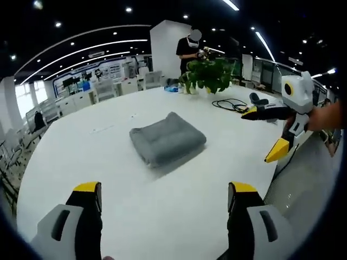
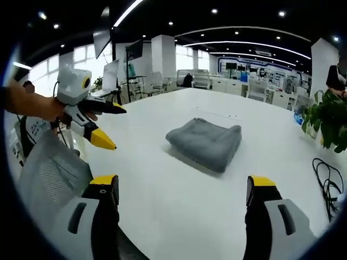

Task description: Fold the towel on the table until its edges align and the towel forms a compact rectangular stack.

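Note:
A grey towel (image 1: 167,139) lies folded into a compact rectangular stack on the white table (image 1: 135,206). In the right gripper view the same towel (image 2: 206,142) sits mid-table. My left gripper (image 1: 165,190) is open, held back from the towel over the table's near part, with nothing between its yellow-tipped jaws. My right gripper (image 2: 183,185) is likewise open and apart from the towel. The right gripper (image 1: 267,135) enters the left gripper view from the right, its jaws spread. The left gripper (image 2: 111,127) shows at the left of the right gripper view, held by a hand.
A potted green plant (image 1: 209,74) stands at the table's far edge, with a person (image 1: 191,50) behind it. Black cables (image 1: 233,104) lie near the plant, seen also as cables (image 2: 325,181) at the right. A grey mesh chair back (image 2: 49,168) is beside the table.

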